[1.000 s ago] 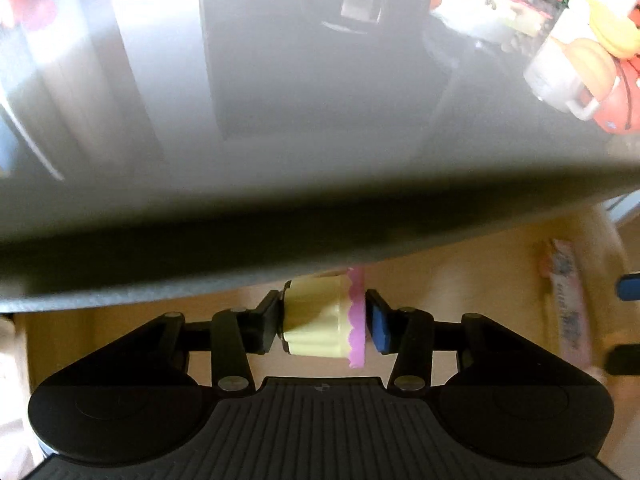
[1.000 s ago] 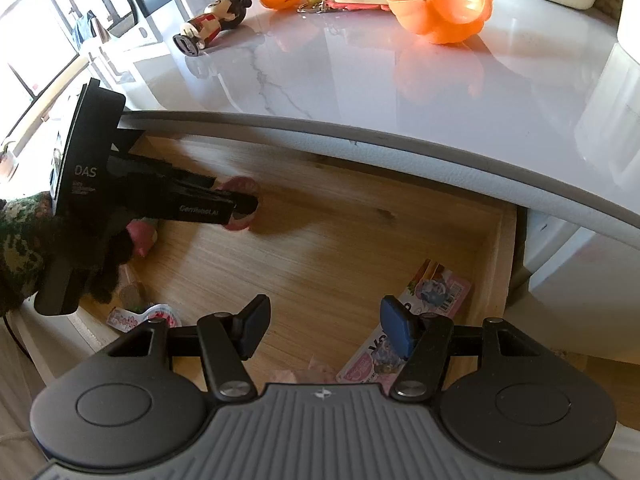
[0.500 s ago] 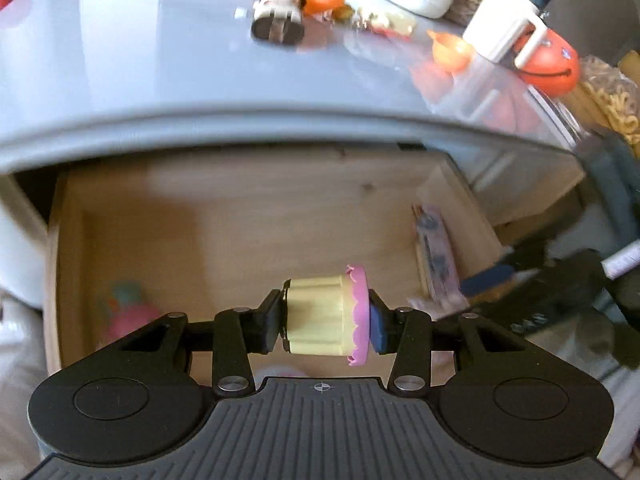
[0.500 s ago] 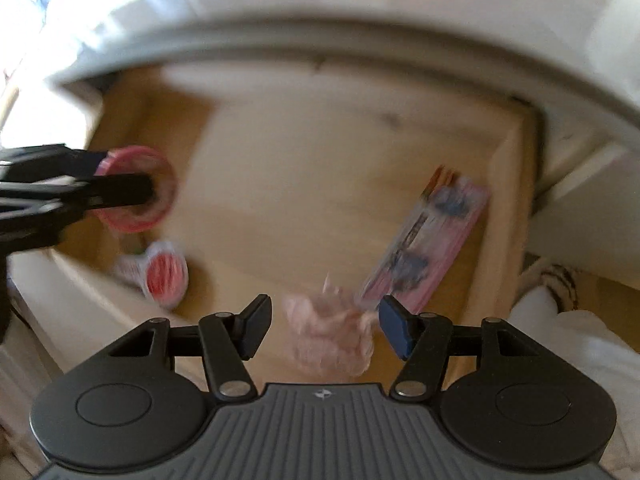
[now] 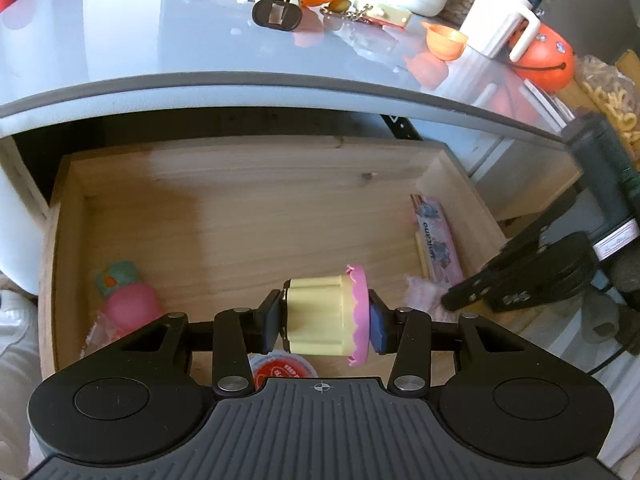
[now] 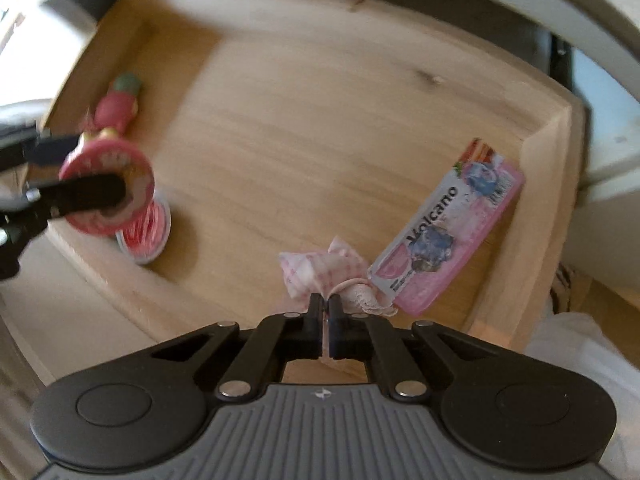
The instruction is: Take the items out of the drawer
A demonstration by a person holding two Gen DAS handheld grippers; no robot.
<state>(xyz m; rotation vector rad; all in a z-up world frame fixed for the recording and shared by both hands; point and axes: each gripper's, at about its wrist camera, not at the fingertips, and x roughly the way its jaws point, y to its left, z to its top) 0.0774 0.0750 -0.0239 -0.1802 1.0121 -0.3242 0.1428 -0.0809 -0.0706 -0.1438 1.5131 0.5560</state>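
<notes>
Both grippers: same build. Left gripper (image 5: pixel 325 322): matte black plastic, wide ribbed dark-grey housing at bottom w/ small crosshair mark at centre top edge. Two round black discs left & right, each w/ shallow circular recess. Black linkage bars w/ triangular cut-outs, silver screws at pivots. Fingers (image 5: pixel 270 322) black, one pad blue on the right side. Right gripper (image 6: pixel 325 308): identical grey ribbed housing, crosshair mark, round discs, silver screws, black bars; fingers (image 6: pixel 315 312) thin & black. Seen from the other cam, white lettering on its side, unreadable.
</notes>
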